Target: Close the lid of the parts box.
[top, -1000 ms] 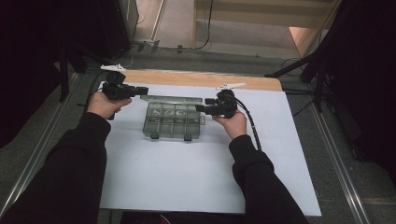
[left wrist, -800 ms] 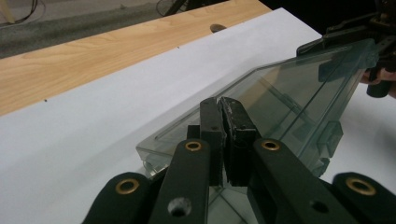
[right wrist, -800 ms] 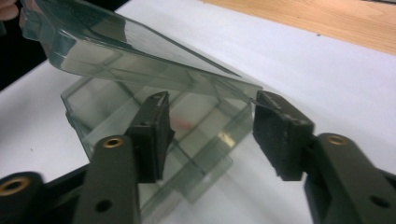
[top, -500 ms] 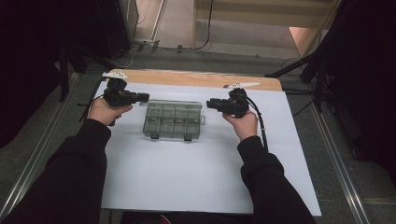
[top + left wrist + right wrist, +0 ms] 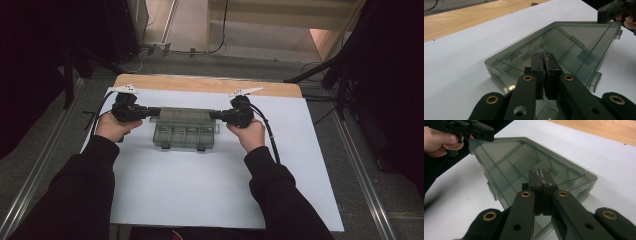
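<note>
Left hand-held gripper (image 5: pixel 152 112): jaws fully closed on themselves, pad against pad, with nothing between them. In the left gripper view this hand-held gripper (image 5: pixel 545 58) hangs with its tips over the lid of the compartment box (image 5: pixel 564 50), near the box's left end; whether the tips touch the lid cannot be told.

Right hand-held gripper (image 5: pixel 215 115): jaws likewise pressed together and empty, having just been closing. The right gripper view places its tips (image 5: pixel 541 175) over the opposite end of the lid.

The compartment box (image 5: pixel 186 129), smoky and translucent with its lid down, lies flat on the white sheet (image 5: pixel 210 190) covering the bench (image 5: pixel 200 84), toward the far side, between the two hands.

The high view gives the layout: both dark sleeves entering from below, the left hand (image 5: pixel 112 127) and right hand (image 5: pixel 247 134) flanking the box, and two latch tabs on its near edge. Each gripper view adds the box's inner dividers seen through the lid (image 5: pixel 524 160), moulded lettering on the lid, and the other hand-held gripper at the far corner.

Against the earlier frames, both hand-held grippers have drawn inward onto the ends of the box; half a second ago they stood clear of it on either side. The box has kept its place.
</note>
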The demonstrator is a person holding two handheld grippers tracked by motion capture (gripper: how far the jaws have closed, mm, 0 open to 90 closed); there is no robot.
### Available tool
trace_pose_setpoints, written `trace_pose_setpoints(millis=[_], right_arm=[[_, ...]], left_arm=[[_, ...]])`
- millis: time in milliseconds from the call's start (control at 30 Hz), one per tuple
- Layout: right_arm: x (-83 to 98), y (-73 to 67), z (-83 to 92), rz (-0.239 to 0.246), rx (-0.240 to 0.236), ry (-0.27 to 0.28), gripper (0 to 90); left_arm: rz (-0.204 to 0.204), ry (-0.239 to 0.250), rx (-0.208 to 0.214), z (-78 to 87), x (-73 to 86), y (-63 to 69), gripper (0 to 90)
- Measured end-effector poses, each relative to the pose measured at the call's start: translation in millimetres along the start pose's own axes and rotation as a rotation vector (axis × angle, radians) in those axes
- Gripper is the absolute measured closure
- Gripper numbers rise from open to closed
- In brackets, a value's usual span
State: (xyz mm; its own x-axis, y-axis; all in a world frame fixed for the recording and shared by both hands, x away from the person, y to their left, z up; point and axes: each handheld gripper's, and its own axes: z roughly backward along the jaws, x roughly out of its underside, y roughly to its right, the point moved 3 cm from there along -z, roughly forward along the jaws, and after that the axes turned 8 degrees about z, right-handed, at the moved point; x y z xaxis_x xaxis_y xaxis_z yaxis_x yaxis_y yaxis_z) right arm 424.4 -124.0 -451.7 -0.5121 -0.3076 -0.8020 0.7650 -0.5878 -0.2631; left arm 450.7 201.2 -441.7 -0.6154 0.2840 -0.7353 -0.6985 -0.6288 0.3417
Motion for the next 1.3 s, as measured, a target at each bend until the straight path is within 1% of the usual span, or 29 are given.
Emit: trace_pose_setpoints(millis=[33, 67, 233, 267, 300, 333, 367, 400, 533, 667, 700, 733, 767, 867, 933, 967, 1000, 1033, 1133, 1267, 1300], right_arm=[[0.5, -0.4, -1.1, -0.001, -0.001, -0.004, 90.0], [0.9, -0.7, -2.0, -0.004, -0.003, -0.005, 90.0], [3.8, -4.0, -6.6, -0.001, -0.005, -0.008, 90.0], [4.7, -4.7, -7.5, 0.005, -0.001, -0.015, 90.0], [5.5, -5.2, -8.5, 0.009, 0.002, -0.017, 90.0], [7.1, -5.8, -9.9, 0.007, 0.001, -0.026, 90.0], [8.3, -5.9, -11.5, 0.008, 0.002, -0.034, 90.0], [9.6, -6.3, -12.9, 0.001, -0.001, -0.038, 90.0], [15.0, -6.6, -18.2, -0.004, -0.002, -0.052, 90.0], [19.1, -6.6, -21.3, -0.01, -0.003, -0.055, 90.0], [20.0, -6.3, -21.9, -0.004, -0.002, -0.055, 90.0], [20.6, -6.8, -22.5, -0.008, 0.001, -0.058, 90.0], [21.7, -6.9, -23.1, -0.005, 0.002, -0.064, 90.0], [24.5, -7.5, -25.7, -0.005, 0.003, -0.074, 90.0], [26.1, -7.4, -27.2, -0.002, 0.006, -0.068, 90.0], [27.1, -7.2, -28.2, -0.002, 0.005, -0.067, 90.0], [28.5, -7.6, -29.1, -0.008, 0.004, -0.073, 90.0], [29.5, -6.9, -30.0, 0.001, 0.005, -0.075, 90.0], [33.7, -6.8, -32.7, -0.009, 0.006, -0.088, 90.0], [36.3, -6.2, -34.4, -0.012, 0.006, -0.089, 90.0], [36.7, -5.7, -35.1, -0.008, 0.008, -0.086, 90.0]], left_arm=[[-0.001, -0.003, 0.004, -0.1, 1.3, 0.0, 87.8], [-0.004, -0.008, -0.003, -0.2, 2.3, -0.2, 87.8], [-0.005, -0.005, 0.003, -2.0, 7.1, 0.0, 87.8], [-0.003, -0.006, 0.0, -2.5, 8.1, 0.5, 87.8], [-0.008, -0.01, 0.005, -3.1, 9.6, 0.5, 87.8], [-0.005, -0.008, 0.006, -3.9, 11.0, 0.9, 87.8], [-0.011, -0.01, 0.006, -4.5, 12.1, 0.7, 87.8], [-0.005, -0.014, 0.004, -4.9, 13.6, 1.2, 87.8], [-0.019, -0.027, -0.002, -8.2, 18.3, 2.0, 87.8], [-0.006, -0.02, 0.004, -10.4, 23.3, 0.5, 87.8], [-0.007, -0.019, 0.006, -10.8, 24.3, 0.3, 87.8], [-0.008, -0.021, 0.008, -11.4, 25.8, 0.0, 87.8], [-0.002, -0.018, 0.008, -12.4, 27.5, 0.4, 87.8], [-0.005, -0.025, 0.013, -13.5, 29.5, 0.3, 87.8], [-0.001, -0.023, 0.018, -14.8, 31.7, 1.1, 87.8], [-0.008, -0.029, 0.022, -15.9, 33.7, 1.3, 87.8], [-0.007, -0.029, 0.02, -16.8, 35.1, 1.2, 87.8], [-0.008, -0.032, 0.023, -17.7, 36.7, 0.9, 87.8], [-0.003, -0.039, 0.02, -19.2, 40.4, -0.9, 87.8], [0.003, -0.034, 0.018, -20.5, 43.2, -1.7, 87.8], [0.0, -0.037, 0.021, -20.7, 43.5, -2.0, 87.7]])
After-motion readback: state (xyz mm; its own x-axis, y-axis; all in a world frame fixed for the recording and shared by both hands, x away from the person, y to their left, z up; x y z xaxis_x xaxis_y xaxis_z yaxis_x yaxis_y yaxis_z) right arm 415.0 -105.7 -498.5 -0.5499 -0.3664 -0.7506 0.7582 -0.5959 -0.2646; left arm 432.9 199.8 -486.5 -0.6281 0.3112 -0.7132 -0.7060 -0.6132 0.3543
